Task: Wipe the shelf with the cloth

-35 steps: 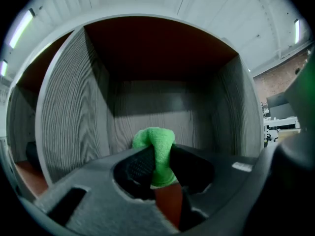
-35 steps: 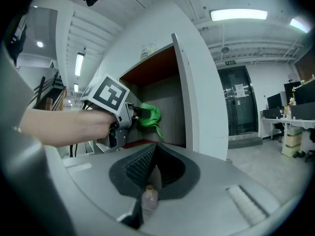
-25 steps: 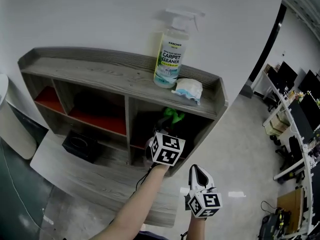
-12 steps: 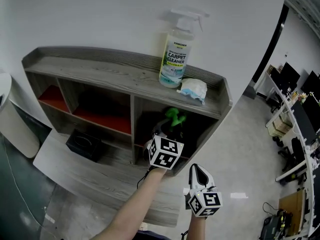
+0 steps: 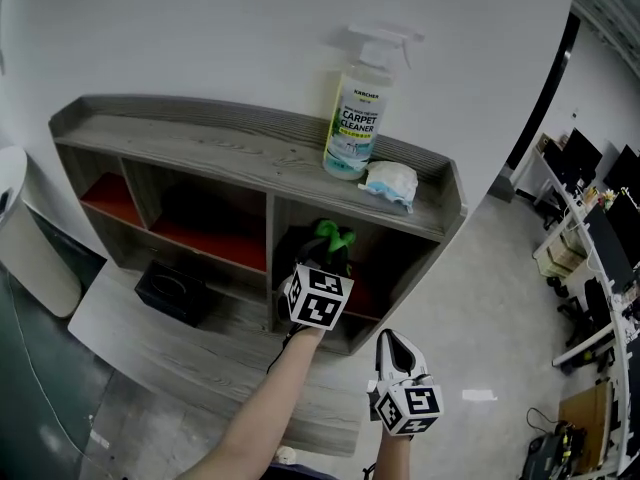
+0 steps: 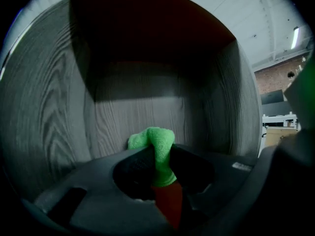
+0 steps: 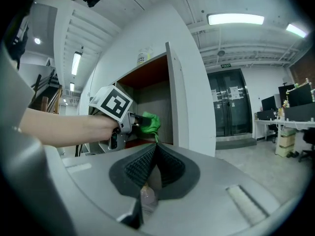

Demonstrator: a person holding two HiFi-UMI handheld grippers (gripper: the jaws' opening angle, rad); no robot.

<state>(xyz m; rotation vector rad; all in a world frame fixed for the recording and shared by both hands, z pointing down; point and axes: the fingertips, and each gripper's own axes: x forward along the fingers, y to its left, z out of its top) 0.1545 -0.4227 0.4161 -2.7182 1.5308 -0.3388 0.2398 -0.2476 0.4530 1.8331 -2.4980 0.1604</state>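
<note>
The grey wooden shelf unit (image 5: 210, 153) stands against a white wall. My left gripper (image 5: 330, 255) reaches into the right-hand cubby, shut on a green cloth (image 5: 335, 235). In the left gripper view the cloth (image 6: 153, 140) bulges out from between the shut jaws of that gripper (image 6: 158, 157), close to the cubby's grey back wall (image 6: 138, 112). The right gripper (image 5: 392, 344) hangs lower, in front of the unit, shut with nothing in it. Its own view shows its closed jaws (image 7: 155, 147) and, beyond them, the left gripper with the cloth (image 7: 148, 123).
A carpet cleaner spray bottle (image 5: 355, 108) and a pack of wipes (image 5: 390, 181) stand on the shelf top at the right. A black box (image 5: 172, 290) sits on the low ledge at the left. The left cubbies have red floors (image 5: 205, 236). Office desks (image 5: 590, 238) lie far right.
The left gripper and the cloth have shifted leftward inside the cubby. The head view has drifted a little. The right gripper has stayed where it was.
</note>
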